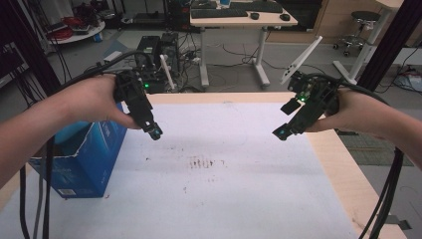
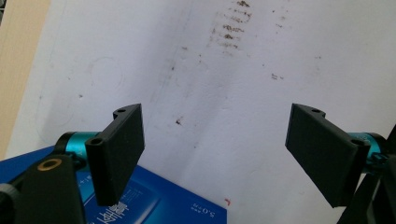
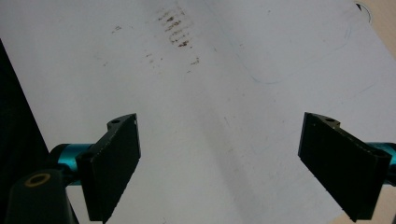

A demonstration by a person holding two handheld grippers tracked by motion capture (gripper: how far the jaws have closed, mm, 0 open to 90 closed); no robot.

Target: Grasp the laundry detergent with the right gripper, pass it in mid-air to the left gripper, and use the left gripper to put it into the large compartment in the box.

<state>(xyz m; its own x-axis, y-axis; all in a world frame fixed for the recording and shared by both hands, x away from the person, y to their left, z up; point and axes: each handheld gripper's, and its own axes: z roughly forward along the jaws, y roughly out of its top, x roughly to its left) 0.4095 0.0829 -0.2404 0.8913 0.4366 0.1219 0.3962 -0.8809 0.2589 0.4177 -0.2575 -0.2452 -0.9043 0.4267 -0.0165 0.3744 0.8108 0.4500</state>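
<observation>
My left gripper (image 1: 155, 132) hangs above the white sheet (image 1: 214, 164), held in a hand at the table's left side. Seen along its own jaws, the left gripper (image 2: 215, 156) is open wide, with nothing between the black pads. My right gripper (image 1: 281, 133) is held at the right side, pointing down and inward. In its own view the right gripper (image 3: 219, 168) is open too, with bare white sheet (image 3: 210, 116) between the jaws.
A blue cardboard box (image 1: 82, 159) stands on the table's left edge, under the left forearm; its top (image 2: 154, 200) shows below the left jaws. Brown smudges (image 1: 204, 163) mark the sheet's middle. The wooden table edge (image 1: 343, 164) runs along the right. Desks and cables lie beyond.
</observation>
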